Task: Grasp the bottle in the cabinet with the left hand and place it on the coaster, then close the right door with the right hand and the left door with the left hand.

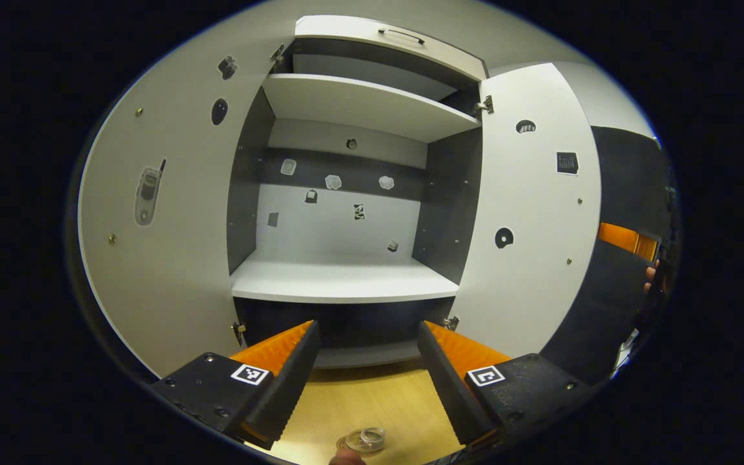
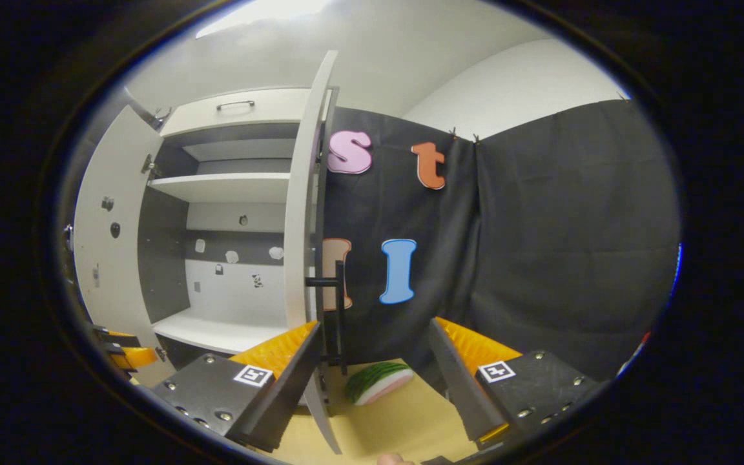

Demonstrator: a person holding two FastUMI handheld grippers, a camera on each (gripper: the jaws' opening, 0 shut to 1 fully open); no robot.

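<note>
A: How far along is this looking?

B: The bottle (image 1: 364, 440) is standing on the table (image 1: 372, 400) just in front of the cabinet (image 1: 346, 194), below the left hand-held gripper (image 1: 367, 361). I am seeing its clear rim from above. Something flat is lying under it, probably the coaster, though the edge of the left gripper view is cutting it off, so I am not swearing to that.

A: So the first step is done?

B: I am judging it done, or nearly. The cabinet's lower shelf (image 1: 346, 279) is bare, and the left hand-held gripper's fingers are standing wide apart with nothing between them.

A: And the doors?

B: Both are hanging open. The left door (image 1: 165, 213) is swung out beside the cabinet's left wall, the right door (image 1: 533, 213) beside its right wall.

A: What is the right side doing?

B: In the right gripper view the right hand-held gripper (image 2: 375, 371) is open too, gripping nothing, and it is pointing at the outer edge of the right door (image 2: 304, 213). The door's dark handle (image 2: 340, 316) is sitting just above its left finger. A watermelon slice (image 2: 378, 382) is lying on the table (image 2: 385, 426) near the foot of that door.

A: So what is remaining?

B: Closing the right door looks like the step in hand, then the left door after it.
</note>
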